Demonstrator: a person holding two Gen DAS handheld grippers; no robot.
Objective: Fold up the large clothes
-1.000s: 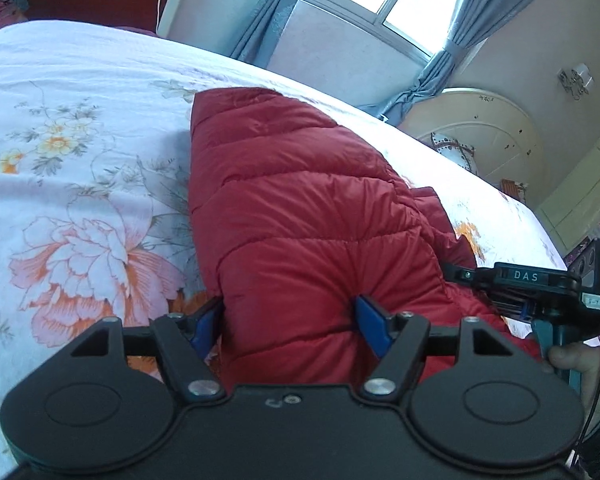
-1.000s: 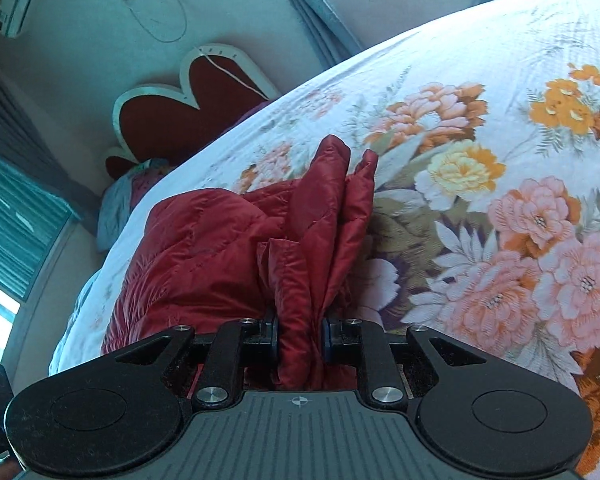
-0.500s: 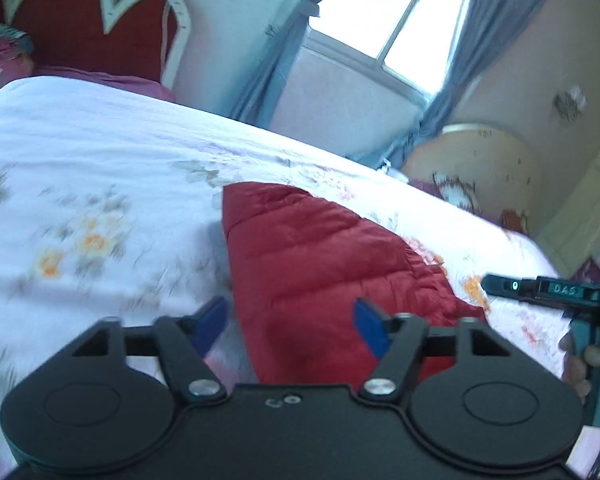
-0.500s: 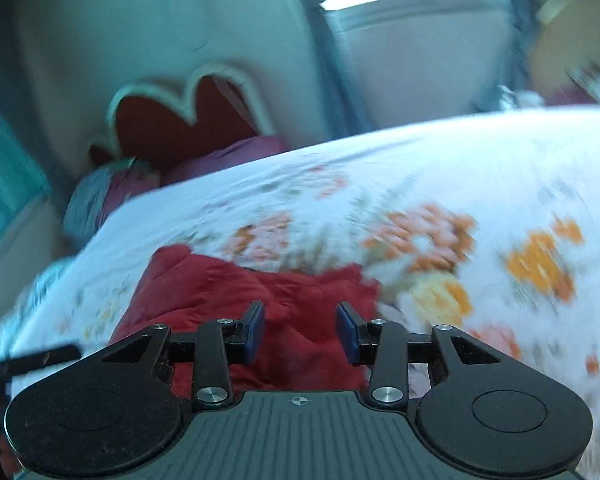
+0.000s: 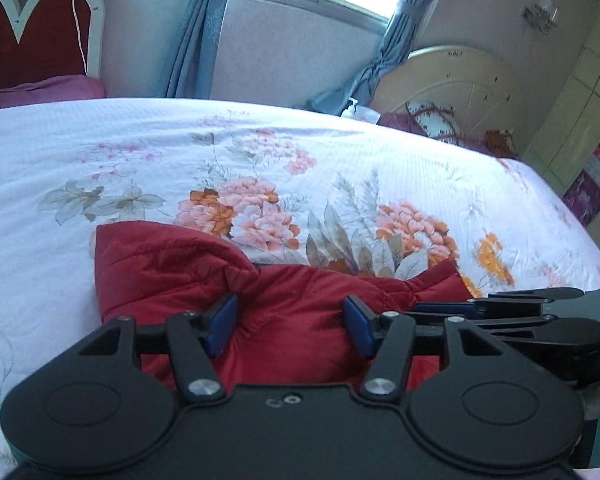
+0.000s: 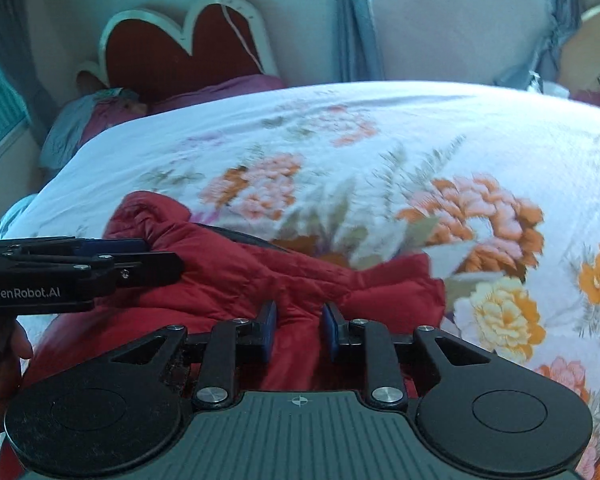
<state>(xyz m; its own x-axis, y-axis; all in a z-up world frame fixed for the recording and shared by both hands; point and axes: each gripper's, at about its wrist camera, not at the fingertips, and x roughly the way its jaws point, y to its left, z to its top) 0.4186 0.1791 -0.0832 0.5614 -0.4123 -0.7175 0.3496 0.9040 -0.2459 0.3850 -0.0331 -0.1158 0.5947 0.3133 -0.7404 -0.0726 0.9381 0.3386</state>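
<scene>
A red quilted down jacket lies bunched on the floral bedsheet, close in front of both grippers. My left gripper is open, its blue pads on either side of a puffed part of the jacket. My right gripper is open with a narrower gap, a ridge of the jacket between its pads. In the right wrist view the left gripper reaches in from the left over the jacket. In the left wrist view the right gripper lies at the right, beside the jacket's corner.
The bed's red heart-shaped headboard and pillows are at the far end. A window with blue curtains is behind the bed. A cream round cabinet and wardrobe stand at the right. The sheet stretches wide beyond the jacket.
My right gripper was shut on a fold of the jacket one second ago and has let go. Both grippers swung to face across the bed; the jacket now lies low in front.
</scene>
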